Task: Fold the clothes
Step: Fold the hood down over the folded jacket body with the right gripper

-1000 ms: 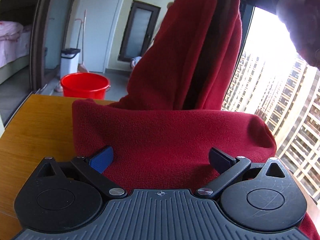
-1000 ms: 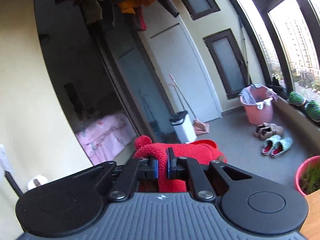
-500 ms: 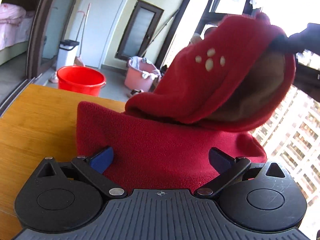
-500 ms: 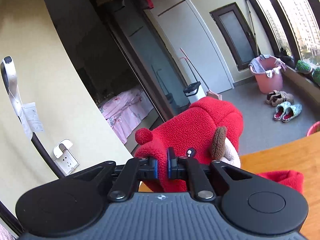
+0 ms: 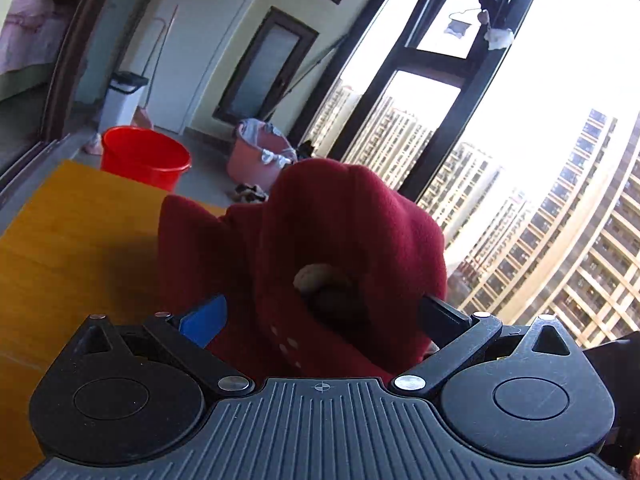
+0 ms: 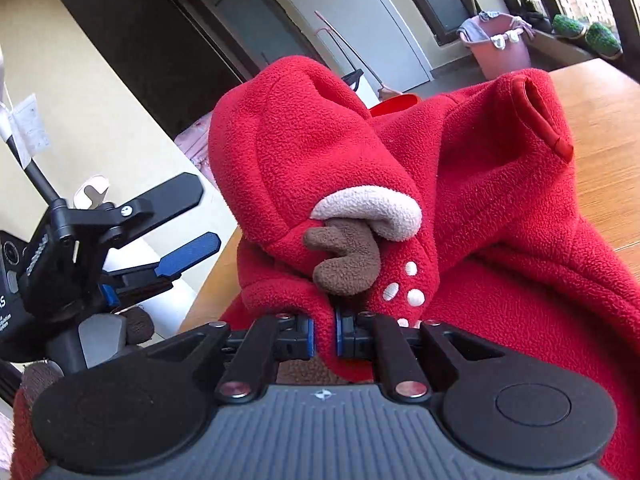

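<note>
Right hand-held gripper, nearest, clenched on a fold of the red fleece hoodie; brown felt antler and cream ear just beyond. Left hand-held gripper at 9 o'clock, jaws spread, empty. Hoodie heaped on the wood-grain tabletop; pink bucket at 1 o'clock.

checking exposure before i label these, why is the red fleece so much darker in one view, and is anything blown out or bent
Left wrist view: shot against the window, so the sky is blown out and the red fleece garment looks dark maroon, backlit. Right wrist view: the light falls on the garment, so it is bright red with sharp texture. Both views: fisheye bends the window frame and the door edges.
</note>
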`<state>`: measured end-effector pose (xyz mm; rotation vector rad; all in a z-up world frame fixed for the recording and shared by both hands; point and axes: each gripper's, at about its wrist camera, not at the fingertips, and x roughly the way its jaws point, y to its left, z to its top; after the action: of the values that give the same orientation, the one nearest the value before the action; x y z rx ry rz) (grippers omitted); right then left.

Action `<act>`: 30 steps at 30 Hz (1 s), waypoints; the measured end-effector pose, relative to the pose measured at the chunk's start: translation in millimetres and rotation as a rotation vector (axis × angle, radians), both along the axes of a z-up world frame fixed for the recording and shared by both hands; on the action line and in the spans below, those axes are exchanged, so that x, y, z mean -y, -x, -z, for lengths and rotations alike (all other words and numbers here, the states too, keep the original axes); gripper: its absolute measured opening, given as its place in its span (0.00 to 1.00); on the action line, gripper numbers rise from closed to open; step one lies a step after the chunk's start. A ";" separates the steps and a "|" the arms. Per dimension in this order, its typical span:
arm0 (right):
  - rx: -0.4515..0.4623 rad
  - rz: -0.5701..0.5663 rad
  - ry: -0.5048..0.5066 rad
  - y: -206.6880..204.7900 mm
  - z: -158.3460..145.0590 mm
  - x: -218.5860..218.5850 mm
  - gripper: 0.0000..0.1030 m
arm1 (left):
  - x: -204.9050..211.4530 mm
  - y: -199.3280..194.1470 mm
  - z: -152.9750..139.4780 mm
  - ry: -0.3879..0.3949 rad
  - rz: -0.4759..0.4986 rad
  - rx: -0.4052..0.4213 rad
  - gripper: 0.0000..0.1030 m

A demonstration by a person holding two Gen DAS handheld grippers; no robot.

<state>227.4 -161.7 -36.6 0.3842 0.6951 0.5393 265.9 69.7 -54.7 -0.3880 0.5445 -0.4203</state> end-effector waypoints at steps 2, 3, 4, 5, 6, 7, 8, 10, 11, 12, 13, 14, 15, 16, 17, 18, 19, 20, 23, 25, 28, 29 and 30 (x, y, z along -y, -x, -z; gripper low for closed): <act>0.069 -0.027 0.079 13.7 -10.9 4.9 0.11 | 6.7 -3.2 11.9 -0.029 -0.018 -0.038 1.00; 0.092 -0.039 0.104 19.2 -18.4 8.0 0.14 | 8.1 -1.6 16.6 -0.036 -0.024 -0.037 1.00; 0.110 -0.046 0.115 25.4 -27.1 12.7 0.19 | 9.4 0.2 19.9 -0.043 -0.029 -0.035 1.00; 0.133 -0.045 0.122 31.2 -35.5 17.1 0.28 | 10.2 2.2 19.9 -0.051 -0.032 -0.027 1.00; 0.171 -0.044 0.135 37.3 -45.0 19.8 0.35 | 11.1 4.3 19.9 -0.059 -0.035 -0.020 1.00; 0.224 -0.037 0.155 42.7 -56.3 21.4 0.55 | 12.0 6.3 19.9 -0.067 -0.038 -0.012 1.00; 0.278 -0.027 0.181 47.9 -67.2 21.4 0.65 | 12.9 8.3 19.9 -0.075 -0.042 -0.004 1.00; 0.372 -0.025 0.240 49.8 -85.9 13.8 0.67 | 13.3 11.1 20.2 -0.078 -0.046 0.006 1.00; 0.402 -0.024 0.264 43.7 -93.8 9.5 0.71 | 13.4 12.1 20.4 -0.077 -0.048 0.010 1.00; 0.414 -0.021 0.284 36.1 -99.7 3.0 0.73 | 13.9 13.0 20.2 -0.078 -0.050 0.013 1.00; 0.422 -0.018 0.304 28.4 -105.2 -3.9 0.76 | 14.4 13.8 20.0 -0.080 -0.051 0.017 1.00; 0.418 -0.013 0.323 13.7 -108.2 -11.0 0.76 | 15.0 14.4 19.5 -0.085 -0.053 0.019 1.00; 0.408 -0.006 0.341 6.2 -108.9 -19.9 0.76 | 15.9 15.1 18.8 -0.092 -0.054 0.021 1.00; 0.391 -0.003 0.358 -3.5 -108.7 -28.1 0.76 | 16.5 15.4 18.5 -0.098 -0.057 0.021 1.00; 0.373 -0.004 0.370 -12.1 -106.5 -35.2 0.76 | 16.5 15.6 18.6 -0.101 -0.057 0.021 1.00; 0.349 -0.005 0.379 -23.4 -103.3 -41.5 0.76 | 16.3 15.6 18.5 -0.099 -0.057 0.021 1.00; 0.312 -0.006 0.384 -36.4 -100.9 -47.3 0.76 | 16.0 15.7 18.4 -0.098 -0.056 0.021 1.00; 0.276 -0.005 0.380 -48.3 -99.5 -51.4 0.76 | 15.6 15.8 18.4 -0.094 -0.055 0.022 1.00; 0.144 -0.057 0.329 -83.6 -97.8 -57.8 0.46 | 11.4 15.8 19.2 -0.062 -0.052 0.022 1.00; 0.053 -0.071 0.220 -103.5 -103.1 -51.2 0.30 | 8.2 15.4 20.1 -0.041 -0.055 0.019 1.00; 0.003 -0.020 -0.066 -118.1 -118.0 -14.0 0.22 | 1.6 14.1 21.4 0.004 -0.058 0.019 1.00; -0.019 0.012 -0.136 -120.5 -118.9 -0.5 0.22 | -0.9 14.0 21.9 0.021 -0.056 0.021 1.00; -0.047 0.047 -0.184 -123.3 -117.0 12.6 0.22 | -3.2 13.5 22.6 0.034 -0.055 0.019 1.00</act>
<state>350.7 -174.3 80.4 0.5851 0.6824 0.5527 252.4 72.9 -77.4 -0.4308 0.5071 -0.3801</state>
